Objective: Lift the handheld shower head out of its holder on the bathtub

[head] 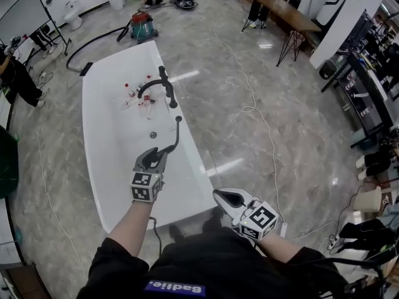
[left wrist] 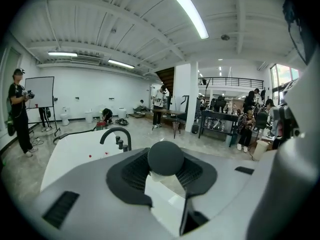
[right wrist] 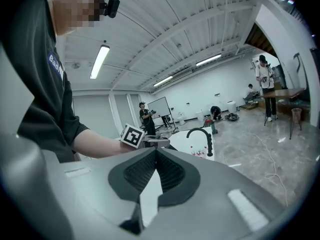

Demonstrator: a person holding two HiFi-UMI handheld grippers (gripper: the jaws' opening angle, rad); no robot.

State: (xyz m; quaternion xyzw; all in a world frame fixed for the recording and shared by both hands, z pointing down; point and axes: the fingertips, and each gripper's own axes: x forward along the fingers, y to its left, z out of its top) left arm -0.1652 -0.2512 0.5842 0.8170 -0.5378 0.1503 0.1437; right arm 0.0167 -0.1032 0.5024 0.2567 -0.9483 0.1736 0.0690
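The white bathtub [head: 100, 167] stretches away from me, with a black arched faucet [head: 163, 85] on its right rim, also in the left gripper view as the faucet [left wrist: 116, 134]. My left gripper [head: 151, 158] is over the tub, shut on the black handheld shower head [head: 177, 132], whose thin wand points up toward the faucet. Seen end-on, the shower head [left wrist: 165, 157] shows as a dark round knob between the pads of the left gripper [left wrist: 165, 173]. My right gripper [head: 223, 196] hangs beside the tub's near right corner, shut and empty; the right gripper [right wrist: 156, 154] shows its pads meeting.
Several small bottles [head: 138, 96] lie in the tub near the faucet, and a drain [head: 153, 134] sits mid-tub. A white cable [head: 248, 98] snakes over the marble floor to the right. A green and red vacuum [head: 143, 26] stands beyond the tub. People stand at the room's edges.
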